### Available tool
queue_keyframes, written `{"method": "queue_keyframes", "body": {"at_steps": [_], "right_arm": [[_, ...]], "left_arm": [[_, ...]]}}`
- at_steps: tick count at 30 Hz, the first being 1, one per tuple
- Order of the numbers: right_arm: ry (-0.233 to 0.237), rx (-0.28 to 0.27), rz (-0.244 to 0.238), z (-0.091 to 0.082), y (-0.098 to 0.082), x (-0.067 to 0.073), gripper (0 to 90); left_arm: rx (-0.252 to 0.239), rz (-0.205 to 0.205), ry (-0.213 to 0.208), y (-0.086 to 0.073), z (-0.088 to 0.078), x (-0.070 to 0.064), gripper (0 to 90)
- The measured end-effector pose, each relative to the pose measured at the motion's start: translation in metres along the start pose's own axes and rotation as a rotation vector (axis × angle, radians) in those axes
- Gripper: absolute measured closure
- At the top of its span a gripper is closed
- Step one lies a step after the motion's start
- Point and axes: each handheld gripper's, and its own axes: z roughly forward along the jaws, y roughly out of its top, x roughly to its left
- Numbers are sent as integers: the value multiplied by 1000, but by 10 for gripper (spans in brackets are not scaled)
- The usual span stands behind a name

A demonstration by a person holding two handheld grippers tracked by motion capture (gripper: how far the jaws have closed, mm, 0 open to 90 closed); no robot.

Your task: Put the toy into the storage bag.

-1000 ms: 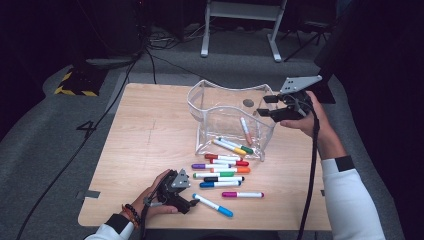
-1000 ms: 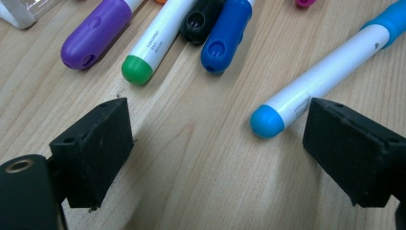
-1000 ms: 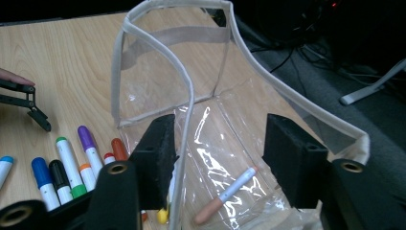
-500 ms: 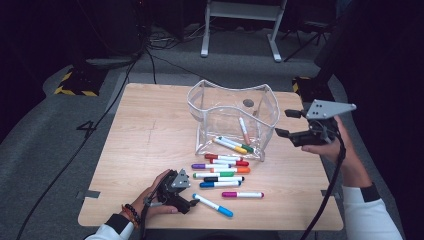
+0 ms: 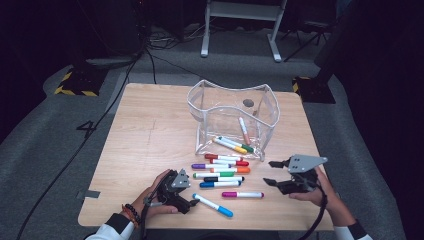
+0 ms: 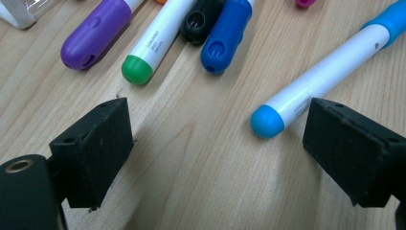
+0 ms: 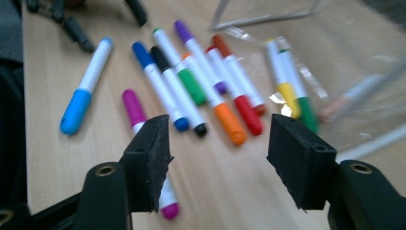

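A wooden bench stands on grey carpet, and toward its far side sits a clear plastic bin with wavy walls, holding a few markers: a yellow-capped one, a green-capped one and a pale one leaning farther back. Just in front of the bin, on the bare wood, lies a loose row of markers, among them a red, a purple, an orange, a green, a black and a dark blue. Nearer the front edge a pink marker lies by itself, and a light blue marker lies slanted to its left. The right gripper hovers low over the bench to the right of the pink marker, its jaws parted with nothing between them, having just been closing a little; through them the pink marker lies just ahead. The left gripper rests at the front edge in the person's hand, jaws spread wide and released, with the white end of the light blue marker just beside one jaw and not gripped.
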Motion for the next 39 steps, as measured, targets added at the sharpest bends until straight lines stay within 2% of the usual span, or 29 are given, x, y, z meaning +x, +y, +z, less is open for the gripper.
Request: {"method": "queue_keyframes", "body": {"at_steps": [2, 4, 6, 7, 14, 16, 20, 22, 25, 30, 34, 39], "right_arm": [[46, 12, -4, 15, -5, 7, 440], [96, 52, -41, 31, -8, 15, 474], [144, 65, -33, 46, -10, 21, 491], [163, 75, -46, 53, -10, 26, 495], [221, 118, -81, 87, -6, 40, 509], [219, 126, -86, 94, -4, 42, 516], [249, 147, -92, 108, -1, 43, 586], [251, 141, -80, 109, -1, 43, 610], [251, 124, -72, 105, -5, 41, 739], [217, 139, -103, 94, -12, 39, 745], [211, 116, -44, 81, -20, 29, 746], [162, 80, -5, 61, -25, 16, 747]], "left_arm": [[0, 0, 0, 0, 0, 0, 102], [0, 0, 0, 0, 0, 0, 102], [0, 0, 0, 0, 0, 0, 102], [0, 0, 0, 0, 0, 0, 102], [0, 1, -1, 0, 0, 0, 102], [0, 1, -1, 0, 0, 0, 102], [0, 0, 0, 0, 0, 0, 101], [0, 0, 0, 0, 0, 0, 101], [0, 0, 0, 0, 0, 0, 102], [1, 0, 2, 0, 0, 0, 102], [5, 0, 4, 0, -1, 0, 102], [5, 2, 1, 0, 0, 1, 101]]}}
